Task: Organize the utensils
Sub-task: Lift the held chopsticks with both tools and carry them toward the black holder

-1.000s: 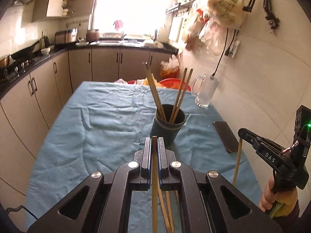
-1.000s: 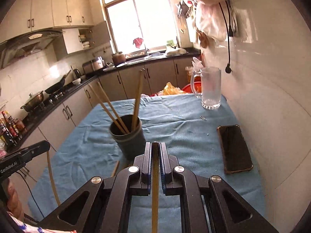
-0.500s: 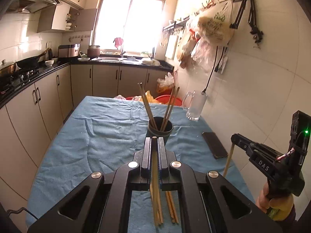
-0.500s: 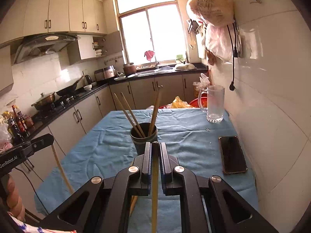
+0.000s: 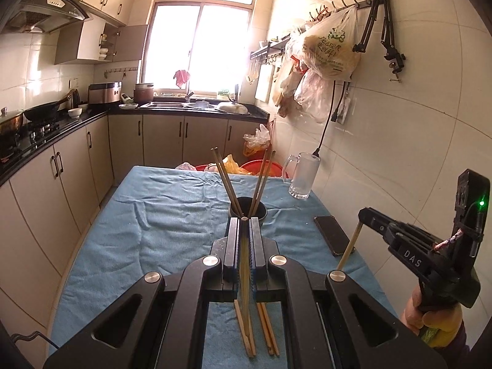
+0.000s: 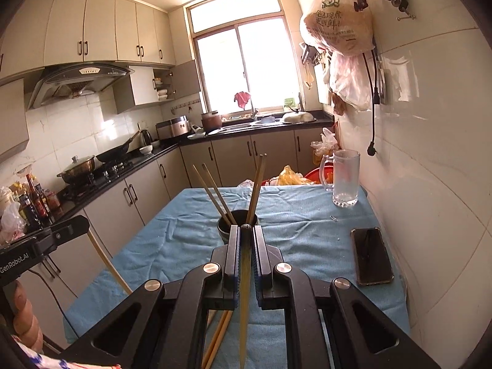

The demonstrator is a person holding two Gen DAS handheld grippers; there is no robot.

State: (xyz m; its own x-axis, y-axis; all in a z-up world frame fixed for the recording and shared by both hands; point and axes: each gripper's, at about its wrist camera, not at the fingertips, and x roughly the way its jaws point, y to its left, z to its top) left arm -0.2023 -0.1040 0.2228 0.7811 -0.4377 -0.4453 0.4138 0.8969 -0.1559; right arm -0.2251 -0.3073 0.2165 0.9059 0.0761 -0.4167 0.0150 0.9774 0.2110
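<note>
Each gripper, left gripper (image 5: 244,224) and right gripper (image 6: 246,230), had its fingers clamped on one chopstick above the blue-clothed surface (image 5: 172,215). A dark cup (image 5: 248,212) holding four chopsticks stood ahead; apparently four loose chopsticks (image 5: 264,329) lay below. A phone (image 6: 371,255) and glass mug (image 6: 345,178) sat right.

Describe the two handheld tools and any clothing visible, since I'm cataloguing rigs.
Both are matte black. The left tool has blue-edged ribbed pads, silver round bolts and triangular cutouts; the right tool matches. Seen from the side, the right one reads "DAS", shows a green light and a red-white twisted wire; the left reads "GenRobot.AI". A white sleeve with red-blue print shows.
</note>
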